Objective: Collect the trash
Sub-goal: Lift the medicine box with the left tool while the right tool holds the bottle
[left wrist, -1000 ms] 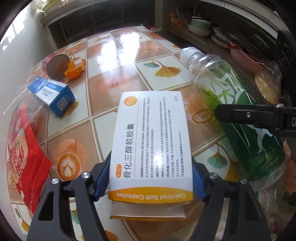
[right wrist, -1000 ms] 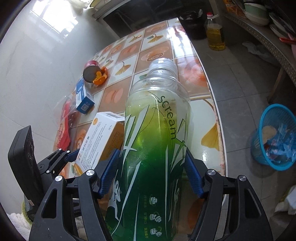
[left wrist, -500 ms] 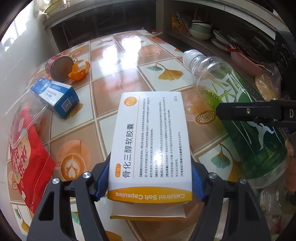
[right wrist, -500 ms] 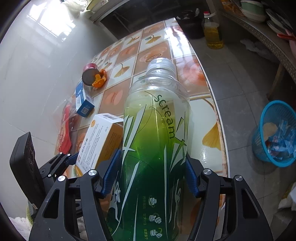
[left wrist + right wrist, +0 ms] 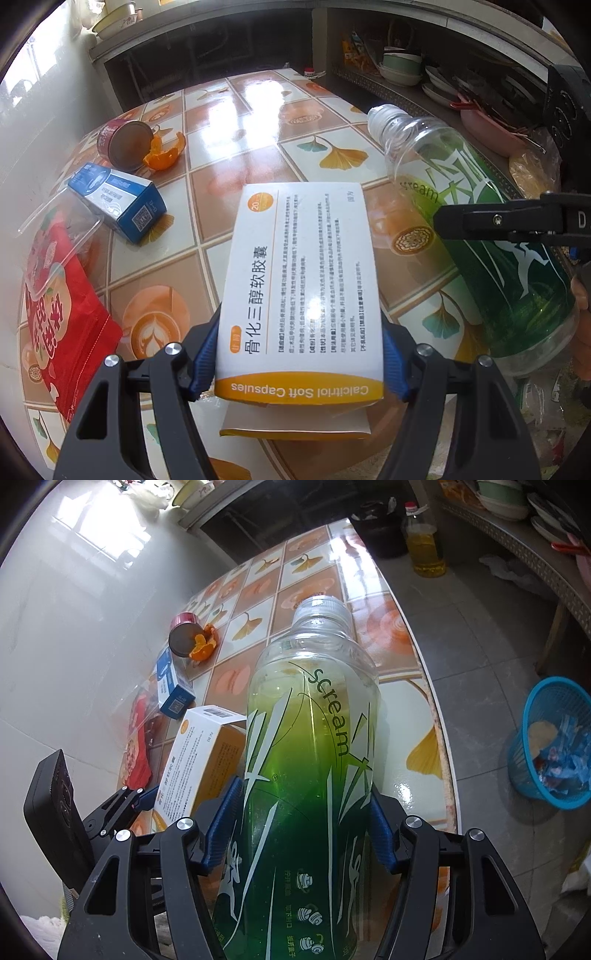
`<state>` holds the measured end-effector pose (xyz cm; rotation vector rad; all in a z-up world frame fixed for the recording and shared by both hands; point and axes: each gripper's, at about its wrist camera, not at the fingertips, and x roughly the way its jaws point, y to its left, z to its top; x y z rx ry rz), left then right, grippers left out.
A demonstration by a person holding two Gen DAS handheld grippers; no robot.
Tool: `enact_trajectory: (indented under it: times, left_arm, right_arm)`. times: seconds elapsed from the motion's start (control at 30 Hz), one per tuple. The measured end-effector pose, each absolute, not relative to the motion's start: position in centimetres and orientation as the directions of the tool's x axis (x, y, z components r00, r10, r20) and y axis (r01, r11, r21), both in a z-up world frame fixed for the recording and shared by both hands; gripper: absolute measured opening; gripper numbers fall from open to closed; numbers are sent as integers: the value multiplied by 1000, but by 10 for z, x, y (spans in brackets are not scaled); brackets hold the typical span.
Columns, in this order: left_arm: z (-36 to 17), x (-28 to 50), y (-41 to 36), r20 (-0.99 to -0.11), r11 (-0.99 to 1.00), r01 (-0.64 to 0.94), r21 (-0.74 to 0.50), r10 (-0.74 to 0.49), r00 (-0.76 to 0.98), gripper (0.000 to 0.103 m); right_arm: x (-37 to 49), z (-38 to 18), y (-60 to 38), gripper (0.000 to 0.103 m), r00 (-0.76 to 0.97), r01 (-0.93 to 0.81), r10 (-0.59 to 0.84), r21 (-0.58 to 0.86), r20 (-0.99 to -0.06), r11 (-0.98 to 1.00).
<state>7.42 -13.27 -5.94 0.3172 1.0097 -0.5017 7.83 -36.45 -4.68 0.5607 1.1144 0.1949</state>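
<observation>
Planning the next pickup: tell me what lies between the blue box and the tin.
Left wrist view: only bare tabletop separates the blue box from the tin; the orange peel sits beside the tin, off that line.

A home kitchen: stacked bowls (image 5: 400, 64) and plates (image 5: 441, 90) fill an open shelf, a cooking-oil bottle (image 5: 424, 542) stands on the tiled floor (image 5: 480, 635) beside a tile-patterned table (image 5: 236, 110).

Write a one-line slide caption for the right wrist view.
Right gripper clamps a green Scream bottle over the tiled table; a blue basket waits below.
</observation>
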Motion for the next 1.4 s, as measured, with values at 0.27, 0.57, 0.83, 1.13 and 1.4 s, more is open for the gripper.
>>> enact_trajectory:
  times: [0.27, 0.57, 0.83, 1.13, 1.4]
  left_arm:
    - [-57, 73, -133, -860, 845, 534, 32, -249, 446, 70]
    - [-57, 73, -132, -860, 845, 534, 33, -249, 446, 70]
    - [-57, 73, -132, -860, 844, 535, 33, -249, 445, 70]
    - [-57, 74, -132, -860, 845, 534, 35, -247, 447, 70]
    - [-57, 74, -132, -860, 845, 534, 36, -246, 448, 70]
  right_arm:
    - [79, -45, -365, 59, 442, 121, 421, 518, -792, 847]
    - [79, -46, -364, 59, 442, 122, 420, 517, -793, 847]
    - [80, -46, -365, 59, 442, 122, 421, 518, -792, 847]
    - [79, -46, -365, 59, 442, 122, 421, 519, -792, 846]
    - [79, -46, -366, 59, 442, 122, 422, 519, -791, 846]
